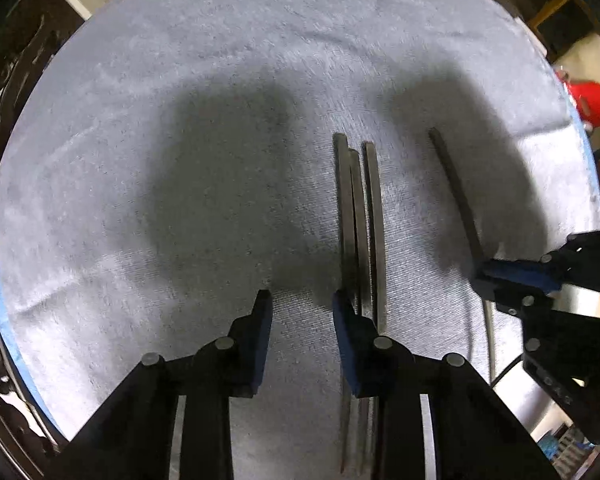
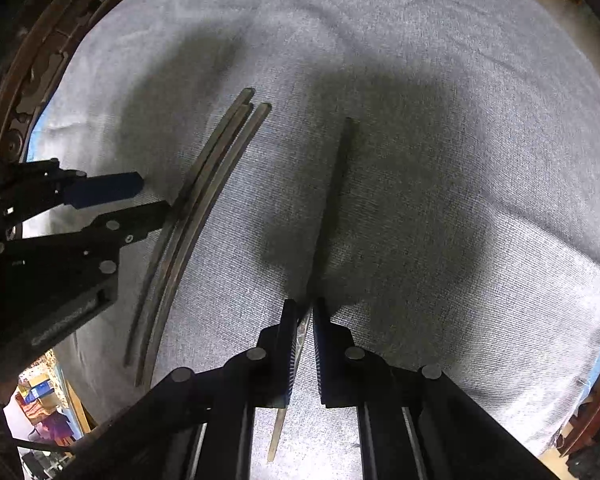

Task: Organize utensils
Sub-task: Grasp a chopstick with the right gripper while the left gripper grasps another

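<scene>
Three dark chopsticks (image 1: 358, 216) lie side by side on the grey towel (image 1: 180, 80). My left gripper (image 1: 302, 304) points down just left of them, open, with only cloth between its blue pads. Its right finger (image 1: 346, 320) stands against the nearest stick. The right wrist view shows the same bundle of three chopsticks (image 2: 204, 184) with the left gripper (image 2: 152, 198) at its side. A fourth, single chopstick (image 2: 336, 192) lies apart to the right, and my right gripper (image 2: 304, 308) is shut on its near part. From the left wrist view, the single chopstick (image 1: 456, 188) runs into the right gripper (image 1: 486, 280).
The towel (image 2: 460, 80) covers a round table with a dark carved wooden rim (image 2: 32, 80). A blue layer shows at the towel's edge (image 1: 10, 332). A red container (image 1: 592, 104) stands beyond the table at the right. Wide bare cloth lies left of the chopsticks.
</scene>
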### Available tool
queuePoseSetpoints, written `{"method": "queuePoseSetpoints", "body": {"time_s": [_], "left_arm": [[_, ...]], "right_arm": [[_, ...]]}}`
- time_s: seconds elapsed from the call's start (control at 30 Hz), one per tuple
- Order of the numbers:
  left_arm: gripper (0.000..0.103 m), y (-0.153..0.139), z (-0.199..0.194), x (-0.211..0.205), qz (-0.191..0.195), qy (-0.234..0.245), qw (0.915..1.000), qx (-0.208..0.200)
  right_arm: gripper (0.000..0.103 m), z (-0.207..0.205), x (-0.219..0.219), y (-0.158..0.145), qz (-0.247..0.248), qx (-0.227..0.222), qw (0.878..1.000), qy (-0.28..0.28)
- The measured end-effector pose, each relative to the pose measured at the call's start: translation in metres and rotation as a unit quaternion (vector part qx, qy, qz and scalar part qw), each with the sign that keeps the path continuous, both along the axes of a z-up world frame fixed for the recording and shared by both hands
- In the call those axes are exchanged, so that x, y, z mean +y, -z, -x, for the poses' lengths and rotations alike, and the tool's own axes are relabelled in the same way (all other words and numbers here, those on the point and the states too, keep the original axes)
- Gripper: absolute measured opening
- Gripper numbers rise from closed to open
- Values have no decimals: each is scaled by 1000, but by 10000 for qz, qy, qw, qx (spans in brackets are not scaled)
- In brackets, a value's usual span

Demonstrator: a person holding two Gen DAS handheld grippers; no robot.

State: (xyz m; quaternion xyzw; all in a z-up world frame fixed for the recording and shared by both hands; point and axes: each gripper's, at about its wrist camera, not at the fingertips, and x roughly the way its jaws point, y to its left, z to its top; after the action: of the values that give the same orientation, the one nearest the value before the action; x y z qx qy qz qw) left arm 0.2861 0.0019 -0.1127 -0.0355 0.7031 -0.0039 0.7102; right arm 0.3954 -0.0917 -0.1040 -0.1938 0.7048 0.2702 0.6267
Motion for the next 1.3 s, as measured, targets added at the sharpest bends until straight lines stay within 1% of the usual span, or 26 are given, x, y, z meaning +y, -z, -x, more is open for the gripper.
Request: {"method": "queuePoseSetpoints", "body": {"time_s": [0.17,0.23,0.4,0.53,0.6,0.63,0.7,0.73,0.83,0.97,1.1,1.23,1.3], "left_arm": [[32,-18,2,11,216,-210,9994,-191],[32,-20,5,12,272,-211,9993,-175],[32,-6,-2,0,331,-227,9992,8],[32,-6,-6,0,298,-256,9992,35],[22,-7,-6,8,320,-266,9991,22],[14,-6,-8,4,315,-236,9992,53],[11,0,-8,-7,350,-166,9991,168],[9,-1,-7,-8,293,-105,9994,131],[8,1,-4,-5,354,-74,9991,241],[6,1,4,-2,308,99,9986,416],[7,11,7,8,314,81,9980,550],[7,13,1,5,121,140,9978,629],[7,10,-3,0,70,159,9979,628]], "right_arm": [[10,0,-1,-5,-56,17,10000,51],[10,-1,-1,-5,-41,12,10000,48],[10,8,-3,1,-82,17,9999,83],[10,8,-5,1,-99,36,9999,88],[10,9,-4,2,-81,31,9999,71],[10,9,-4,1,-72,26,10000,61],[10,9,-4,3,-70,31,10000,63],[10,10,-4,3,-72,39,9999,68],[10,11,-4,7,-64,43,10000,62],[10,12,1,9,49,50,10000,-15],[9,7,8,12,189,209,9996,-39],[9,1,16,16,403,414,9983,-39],[9,-3,21,18,526,511,9973,24]]}}
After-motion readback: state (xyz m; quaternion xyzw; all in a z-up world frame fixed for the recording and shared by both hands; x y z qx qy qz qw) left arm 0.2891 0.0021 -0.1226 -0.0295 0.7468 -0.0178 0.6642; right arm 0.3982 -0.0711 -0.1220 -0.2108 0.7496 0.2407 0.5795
